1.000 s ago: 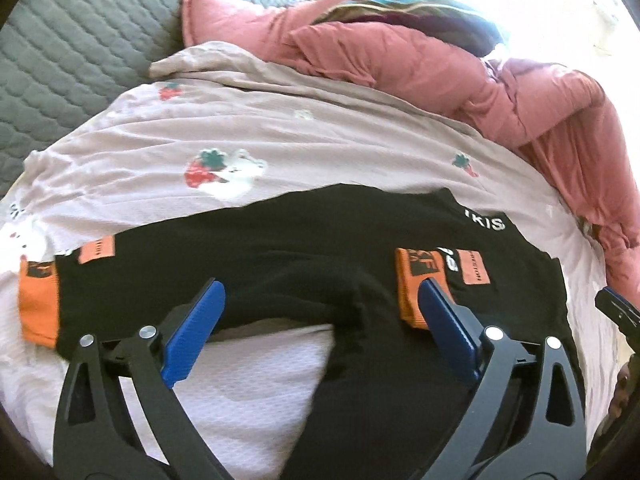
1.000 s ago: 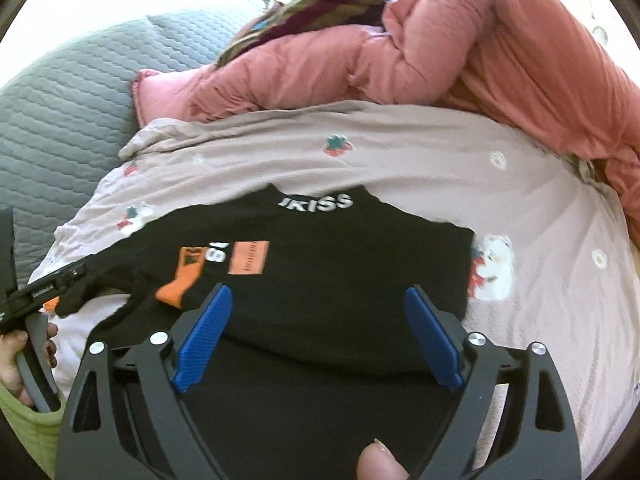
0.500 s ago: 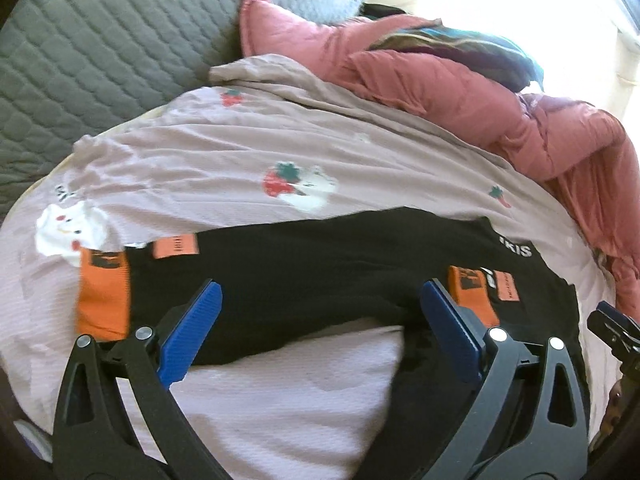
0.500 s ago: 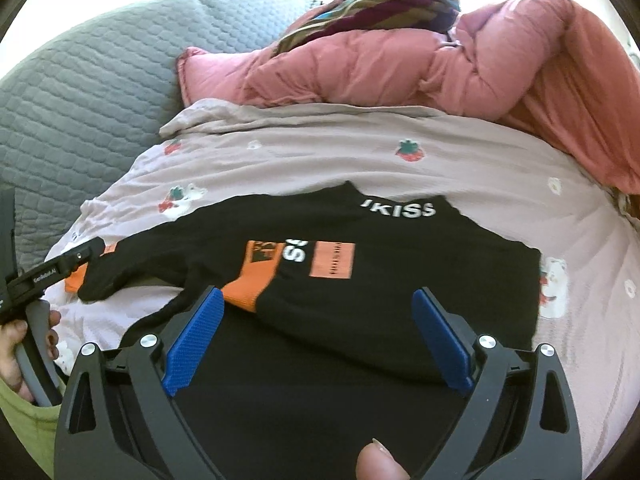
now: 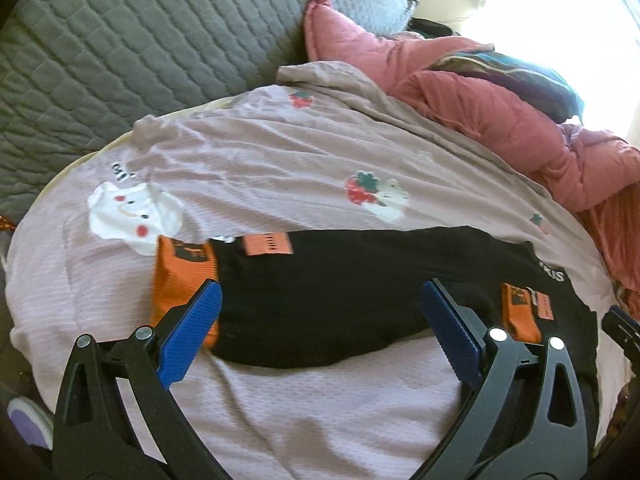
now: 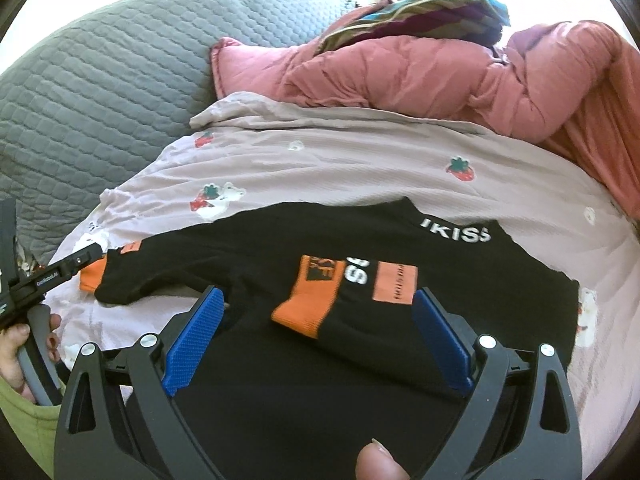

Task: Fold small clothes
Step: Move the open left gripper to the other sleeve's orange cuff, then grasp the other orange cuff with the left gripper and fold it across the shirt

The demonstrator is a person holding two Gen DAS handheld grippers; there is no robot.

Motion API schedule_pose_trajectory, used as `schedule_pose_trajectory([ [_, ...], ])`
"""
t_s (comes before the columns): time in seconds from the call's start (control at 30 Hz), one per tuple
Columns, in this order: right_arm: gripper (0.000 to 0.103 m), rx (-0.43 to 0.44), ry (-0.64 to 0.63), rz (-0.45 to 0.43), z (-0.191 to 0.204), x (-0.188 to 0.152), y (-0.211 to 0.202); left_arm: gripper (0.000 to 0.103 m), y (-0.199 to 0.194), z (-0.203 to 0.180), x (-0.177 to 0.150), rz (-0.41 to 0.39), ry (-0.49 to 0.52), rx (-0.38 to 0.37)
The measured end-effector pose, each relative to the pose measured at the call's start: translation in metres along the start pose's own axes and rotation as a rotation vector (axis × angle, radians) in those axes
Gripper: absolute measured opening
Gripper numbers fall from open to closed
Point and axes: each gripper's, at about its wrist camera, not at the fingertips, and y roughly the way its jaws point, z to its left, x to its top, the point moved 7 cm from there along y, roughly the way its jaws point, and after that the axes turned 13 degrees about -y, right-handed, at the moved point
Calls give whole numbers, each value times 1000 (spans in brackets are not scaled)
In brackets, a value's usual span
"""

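The black sweatshirt (image 5: pixel 360 280) lies spread on the lilac strawberry-print sheet (image 5: pixel 280 168), and it serves as the landmark here. At its far left end, the left sleeve's orange cuff (image 5: pixel 182 276) now sits just ahead of the left gripper (image 5: pixel 320 328), whose blue pads are spread wide with nothing between them. A second ago that cuff was at the edge of the left view; the gripper has swung leftward along the sleeve toward it. I judge this as lining up to pinch the cuff and fold the outstretched sleeve inward.

Toward the sweatshirt's middle, the right sleeve (image 6: pixel 320 304) is already folded across the chest, its orange cuff lying near the white lettering. The right gripper (image 6: pixel 316 340) hovers over the lower body of the sweatshirt, jaws likewise spread and empty; it has drawn back slightly.

Beyond the sweatshirt's far edge, a pink quilt (image 6: pixel 440 72) is heaped, with a grey quilted pillow (image 5: pixel 120 48) to its left.
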Motion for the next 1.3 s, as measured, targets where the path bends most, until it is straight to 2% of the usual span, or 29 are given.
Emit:
schedule_pose_trajectory([
  [0.5,94,82,-62,21,48,17,32,93,23,62,4,16,-132,93],
  [0.7,94,85,-55,34,49,12,41,93,44,79,-4,75,-178,117],
  [0.77,95,84,-46,42,46,8,44,85,49,81,-7,89,-185,122],
  [0.83,94,83,-32,51,43,5,47,61,54,85,-8,100,-187,137],
  [0.87,94,84,-27,53,41,3,48,53,55,85,-9,101,-187,144],
  [0.9,94,84,-21,55,40,2,49,40,55,86,-8,92,-188,143],
  [0.93,94,84,-14,57,38,0,50,20,53,85,-6,82,-187,126],
  [0.97,94,84,-8,59,36,-2,51,11,53,83,-5,78,-185,109],
  [1.13,94,84,27,59,26,-9,49,8,29,58,4,-17,-111,17],
  [1.3,94,73,69,49,9,-18,40,8,5,22,10,-40,-80,-91],
])
